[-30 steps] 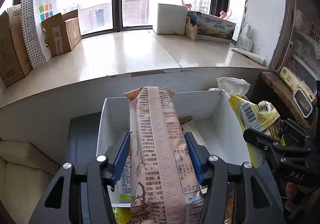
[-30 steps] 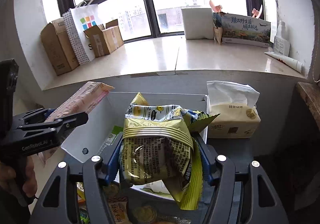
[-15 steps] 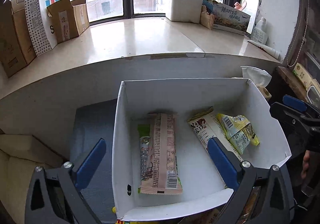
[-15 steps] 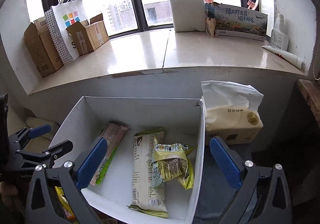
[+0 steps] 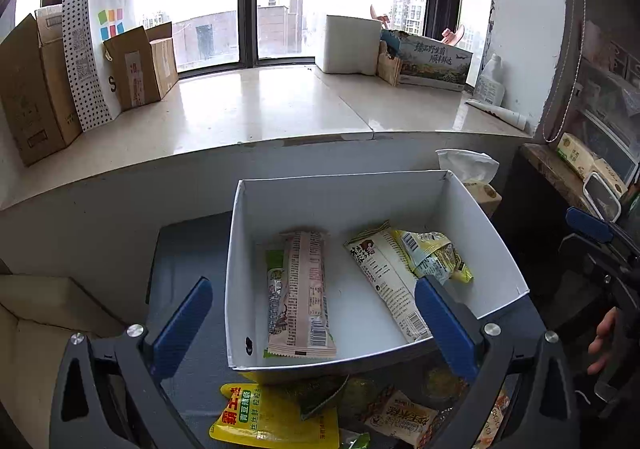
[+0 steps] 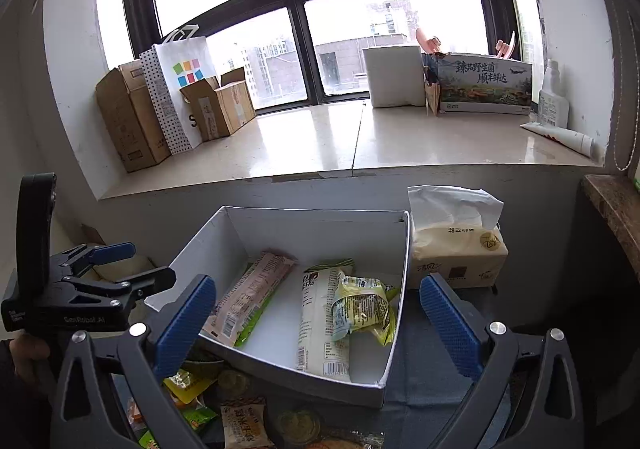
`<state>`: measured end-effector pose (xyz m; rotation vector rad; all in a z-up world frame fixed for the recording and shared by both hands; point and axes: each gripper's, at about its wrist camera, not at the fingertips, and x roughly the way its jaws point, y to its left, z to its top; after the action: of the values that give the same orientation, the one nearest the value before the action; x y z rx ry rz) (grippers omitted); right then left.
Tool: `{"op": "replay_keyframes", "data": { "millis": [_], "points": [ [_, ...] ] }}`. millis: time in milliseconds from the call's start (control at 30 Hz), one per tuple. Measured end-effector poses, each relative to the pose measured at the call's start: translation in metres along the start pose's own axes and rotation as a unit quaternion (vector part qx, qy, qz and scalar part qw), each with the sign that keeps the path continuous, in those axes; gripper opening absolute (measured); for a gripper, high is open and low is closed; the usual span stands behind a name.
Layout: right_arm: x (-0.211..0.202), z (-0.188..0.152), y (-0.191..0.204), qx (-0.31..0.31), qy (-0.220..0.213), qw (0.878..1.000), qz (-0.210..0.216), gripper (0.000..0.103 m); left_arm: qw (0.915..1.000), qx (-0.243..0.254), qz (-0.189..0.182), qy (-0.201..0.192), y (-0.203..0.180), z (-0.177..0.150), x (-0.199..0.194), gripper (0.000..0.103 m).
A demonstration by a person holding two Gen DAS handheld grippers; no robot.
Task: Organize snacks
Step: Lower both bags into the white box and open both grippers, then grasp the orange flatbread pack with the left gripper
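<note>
A white cardboard box (image 5: 280, 201) (image 6: 320, 227) stands on a dark grey surface below the window ledge. Inside lie a long pink snack pack (image 5: 304, 289) (image 6: 248, 295) on a green pack (image 5: 274, 273), a white pack (image 5: 384, 281) (image 6: 322, 321) and a crumpled yellow-green bag (image 5: 434, 255) (image 6: 362, 307). My left gripper (image 5: 316, 325) is wide open and empty, hanging over the box's near edge. My right gripper (image 6: 318, 323) is also wide open and empty, above the box's near side. Loose snacks, among them a yellow packet (image 5: 272, 423), lie in front of the box.
A tissue pack (image 6: 456, 249) stands against the box's right side. On the stone window ledge (image 6: 320, 145) are cardboard boxes (image 6: 132, 117), a dotted paper bag (image 6: 176, 89), a white block (image 6: 394, 75) and a printed box (image 6: 484, 85). A wooden shelf (image 5: 560, 173) lies right. A beige cushion (image 5: 36, 313) sits left.
A second ago each gripper was shut on a snack: left on the pink pack, right on the yellow-green bag. Both opened, the snacks dropped into the box, and both grippers pulled back.
</note>
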<state>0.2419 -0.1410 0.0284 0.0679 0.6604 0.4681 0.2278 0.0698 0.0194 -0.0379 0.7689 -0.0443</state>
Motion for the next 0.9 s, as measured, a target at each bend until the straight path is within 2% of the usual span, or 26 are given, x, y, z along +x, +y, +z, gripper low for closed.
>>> {"op": "replay_keyframes", "data": {
  "millis": [200, 300, 367, 433, 567, 667, 900],
  "points": [
    [-0.057, -0.035, 0.002, 0.004, -0.026, 0.999, 0.034, 0.103, 0.9994, 0.010, -0.015, -0.030, -0.002, -0.025, -0.054, 0.103],
    [-0.085, -0.055, -0.002, 0.013, -0.046, 0.997, 0.055, 0.103, 0.9987, 0.003, -0.034, -0.038, 0.001, -0.045, -0.080, 0.103],
    [-0.098, -0.068, -0.004, 0.017, -0.047, 0.997, 0.056, 0.103, 0.9986, -0.007, -0.036, -0.039, 0.005, -0.059, -0.093, 0.103],
    [-0.108, -0.083, -0.007, 0.025, -0.051, 0.996, 0.062, 0.103, 0.9977, -0.018, -0.054, -0.036, 0.009, -0.077, -0.102, 0.103],
    [-0.120, -0.117, -0.010, 0.044, -0.041, 0.995, 0.076, 0.103, 0.9979, -0.033, -0.042, -0.038, 0.009, -0.118, -0.117, 0.103],
    [-0.127, -0.143, -0.009, 0.056, -0.052, 0.994, 0.084, 0.103, 0.9978, -0.042, -0.039, -0.033, 0.004, -0.150, -0.121, 0.103],
    [-0.103, -0.164, 0.008, 0.026, -0.008, 0.996, 0.083, 0.103, 0.9983, -0.049, -0.031, -0.008, -0.001, -0.192, -0.115, 0.103]
  ]
}}
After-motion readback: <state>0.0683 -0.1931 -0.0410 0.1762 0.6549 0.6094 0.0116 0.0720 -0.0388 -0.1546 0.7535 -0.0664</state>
